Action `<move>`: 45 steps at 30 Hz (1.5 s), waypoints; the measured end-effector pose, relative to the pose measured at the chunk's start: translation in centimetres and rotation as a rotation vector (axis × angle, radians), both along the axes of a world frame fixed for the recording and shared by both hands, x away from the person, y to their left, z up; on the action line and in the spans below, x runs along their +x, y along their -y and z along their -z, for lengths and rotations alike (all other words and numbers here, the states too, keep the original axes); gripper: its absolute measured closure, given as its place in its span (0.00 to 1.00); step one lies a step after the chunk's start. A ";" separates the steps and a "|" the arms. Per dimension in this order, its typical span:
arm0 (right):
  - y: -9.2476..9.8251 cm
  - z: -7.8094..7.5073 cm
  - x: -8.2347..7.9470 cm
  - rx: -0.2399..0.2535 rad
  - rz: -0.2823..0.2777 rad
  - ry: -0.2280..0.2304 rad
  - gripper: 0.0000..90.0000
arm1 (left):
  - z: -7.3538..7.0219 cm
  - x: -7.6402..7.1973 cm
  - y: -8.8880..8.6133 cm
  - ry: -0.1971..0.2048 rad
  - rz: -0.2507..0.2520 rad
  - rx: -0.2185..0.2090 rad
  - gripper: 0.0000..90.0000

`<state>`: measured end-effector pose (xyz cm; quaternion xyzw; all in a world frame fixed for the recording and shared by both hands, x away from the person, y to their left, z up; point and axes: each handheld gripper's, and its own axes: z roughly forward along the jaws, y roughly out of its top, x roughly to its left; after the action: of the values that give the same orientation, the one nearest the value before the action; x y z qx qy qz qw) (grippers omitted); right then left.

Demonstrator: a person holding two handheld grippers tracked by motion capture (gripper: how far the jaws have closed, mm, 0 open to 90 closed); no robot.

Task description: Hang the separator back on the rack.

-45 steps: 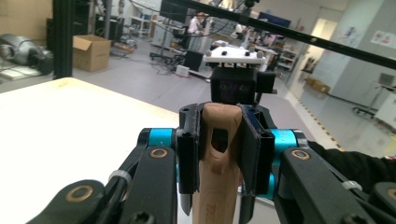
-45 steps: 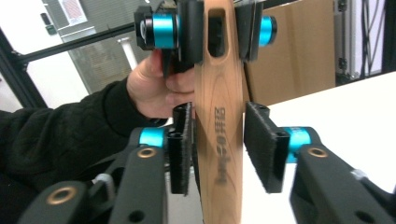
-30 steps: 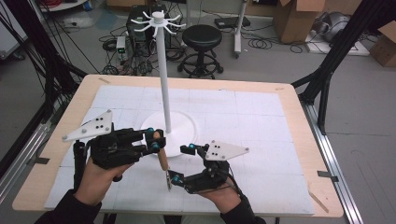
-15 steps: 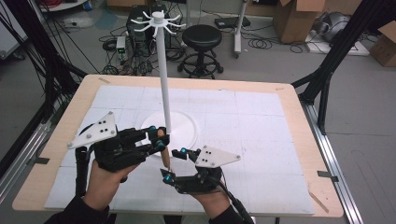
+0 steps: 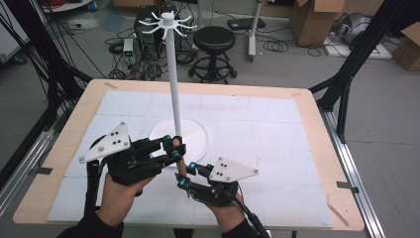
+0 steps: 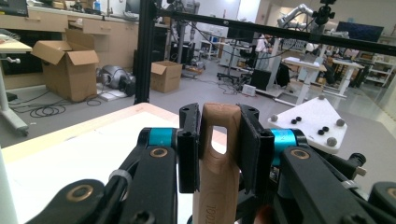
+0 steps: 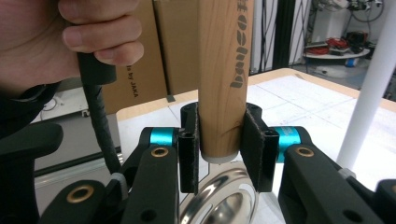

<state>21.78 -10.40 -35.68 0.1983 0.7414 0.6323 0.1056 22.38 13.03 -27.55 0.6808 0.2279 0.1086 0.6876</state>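
Since a second ago both hands have drawn nearer the table's [image 5: 307, 104] near edge, and the right gripper's [image 7: 219, 147] jaws have just been closing around the wooden handle [image 7: 223, 70], pads now at its sides above a metal bowl [image 7: 219, 205]. Left gripper [image 6: 219, 144] pinches the handle's slotted end, lettered "OOL". Right gripper view reads "by JAKA" on a box [image 7: 135, 56]. White stand [image 5: 174, 84] beside.

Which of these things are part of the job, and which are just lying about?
In the job: wooden-handled utensil, gripped by the left gripper; right gripper, jaws just closing on its handle; probably the hook stand.
Lying about: stool, boxes, cables on the floor.
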 end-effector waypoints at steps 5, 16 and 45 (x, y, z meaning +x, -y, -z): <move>0.0 -0.3 -0.1 -0.023 0.006 -0.006 0.78 | 0.1 0.2 -0.3 -0.006 0.016 -0.011 0.79; 0.5 -0.7 0.5 0.019 -0.206 -0.064 0.78 | 1.3 1.1 -1.9 -0.049 0.275 -0.114 0.38; 0.1 -0.4 1.0 0.182 -0.661 -0.205 0.78 | 2.1 0.4 -1.2 -0.056 0.582 -0.121 0.79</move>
<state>22.82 -10.45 -35.26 0.0189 0.7128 0.6726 -0.1978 22.81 14.28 -29.68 0.6780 0.0481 -0.1260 0.7226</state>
